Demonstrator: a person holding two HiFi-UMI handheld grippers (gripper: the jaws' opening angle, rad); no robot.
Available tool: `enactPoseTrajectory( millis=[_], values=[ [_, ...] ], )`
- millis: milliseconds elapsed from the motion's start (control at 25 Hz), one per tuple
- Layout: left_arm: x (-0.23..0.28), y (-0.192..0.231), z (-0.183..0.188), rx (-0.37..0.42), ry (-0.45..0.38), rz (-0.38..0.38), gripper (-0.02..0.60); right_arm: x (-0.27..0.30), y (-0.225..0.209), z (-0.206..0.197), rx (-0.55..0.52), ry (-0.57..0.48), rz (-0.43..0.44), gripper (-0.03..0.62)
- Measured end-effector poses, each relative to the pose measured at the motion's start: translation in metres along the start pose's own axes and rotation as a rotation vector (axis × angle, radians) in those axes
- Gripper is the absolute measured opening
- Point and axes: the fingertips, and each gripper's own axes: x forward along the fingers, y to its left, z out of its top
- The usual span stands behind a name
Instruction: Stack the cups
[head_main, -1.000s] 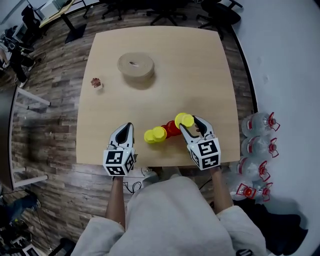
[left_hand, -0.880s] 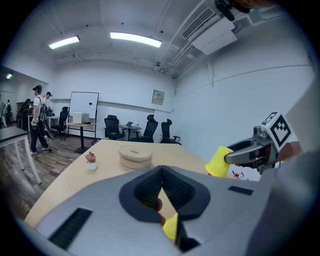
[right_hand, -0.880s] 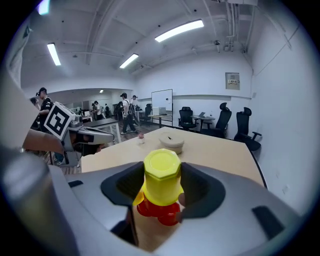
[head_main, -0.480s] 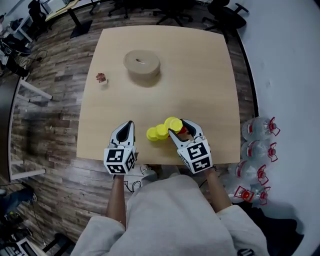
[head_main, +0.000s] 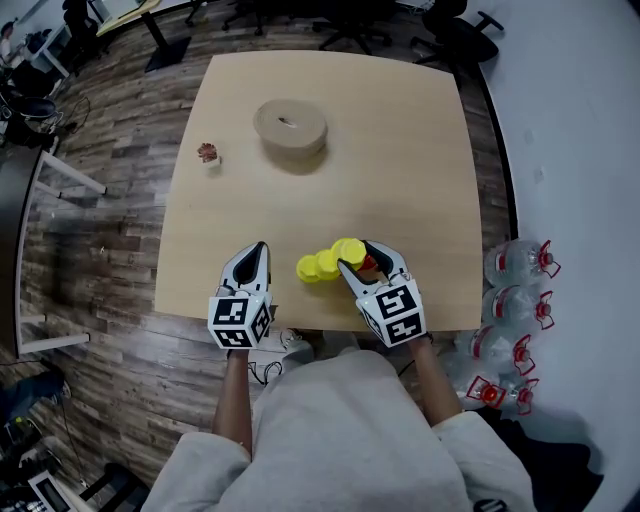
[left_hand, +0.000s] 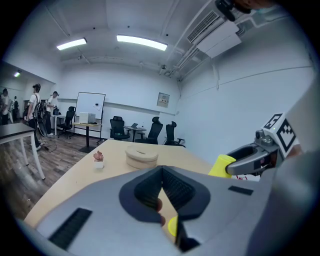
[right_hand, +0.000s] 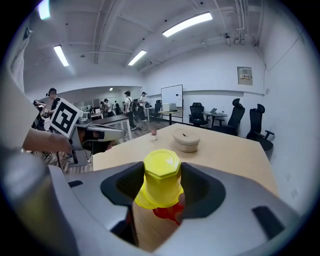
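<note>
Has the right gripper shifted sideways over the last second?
Yes. The right gripper, shut on a yellow plastic cup, has moved left, away from the wooden table's right edge, toward the other yellow cups.

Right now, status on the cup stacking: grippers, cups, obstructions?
Left gripper shut, empty. Right gripper shut on yellow cup, red cup showing below its rim. More yellow cups on table between the grippers. Nothing blocking.
</note>
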Motion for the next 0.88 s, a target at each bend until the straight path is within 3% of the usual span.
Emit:
enactPoseTrajectory(
  millis=[440, 880],
  values=[
    [0.003, 0.0, 0.001, -0.001, 0.002, -0.003, 0.011, -0.004, 0.002, 0.009, 0.012, -0.041, 0.019, 0.27],
    [0.003, 0.005, 0.009, 0.012, -0.007, 0.005, 0.011, -0.022, -0.012, 0.061, 0.034, -0.221, -0.021, 0.259]
  ],
)
